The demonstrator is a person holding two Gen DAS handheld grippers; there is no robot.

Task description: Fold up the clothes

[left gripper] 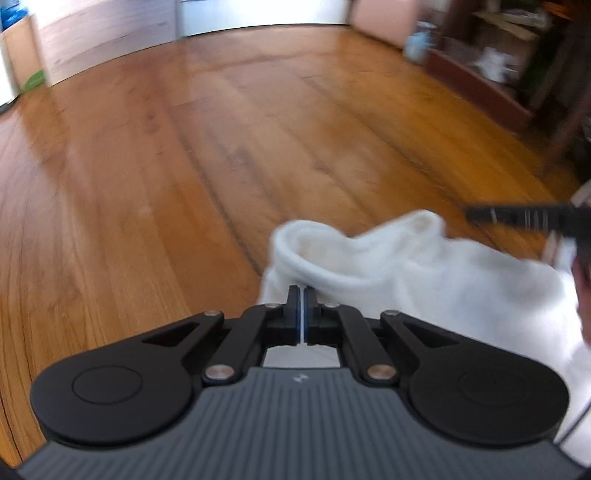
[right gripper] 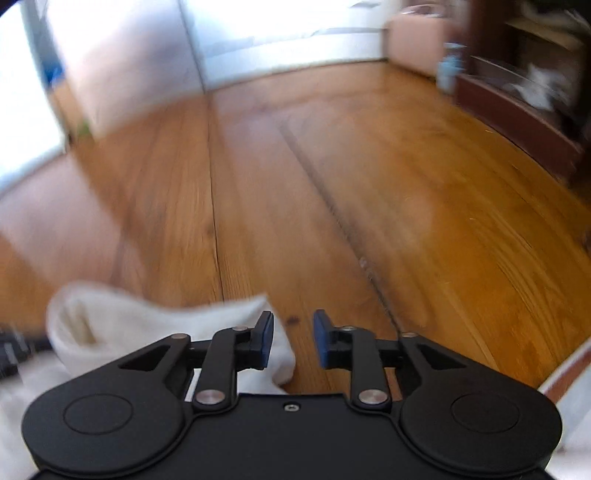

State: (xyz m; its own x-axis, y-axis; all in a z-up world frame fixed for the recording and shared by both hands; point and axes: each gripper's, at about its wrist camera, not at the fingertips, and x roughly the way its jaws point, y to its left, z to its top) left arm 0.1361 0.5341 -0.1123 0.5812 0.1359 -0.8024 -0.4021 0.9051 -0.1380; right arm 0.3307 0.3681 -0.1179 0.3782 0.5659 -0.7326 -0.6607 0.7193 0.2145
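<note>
A white garment (left gripper: 424,269) hangs bunched over the wooden floor in the left wrist view. My left gripper (left gripper: 302,295) is shut on a thin edge of it, with cloth pinched between the blue pads. The same white garment (right gripper: 147,325) shows at lower left in the right wrist view. My right gripper (right gripper: 293,332) is open, its left pad just beside the cloth's edge and nothing between the pads. The right gripper also shows as a dark blurred shape (left gripper: 535,218) at the right edge of the left wrist view.
Wooden floor (left gripper: 221,147) stretches ahead. A dark wooden shelf unit (left gripper: 498,74) stands at the far right, with a pink box (left gripper: 384,18) and a pale blue object (left gripper: 419,42) beside it. White walls (left gripper: 110,37) lie at the back.
</note>
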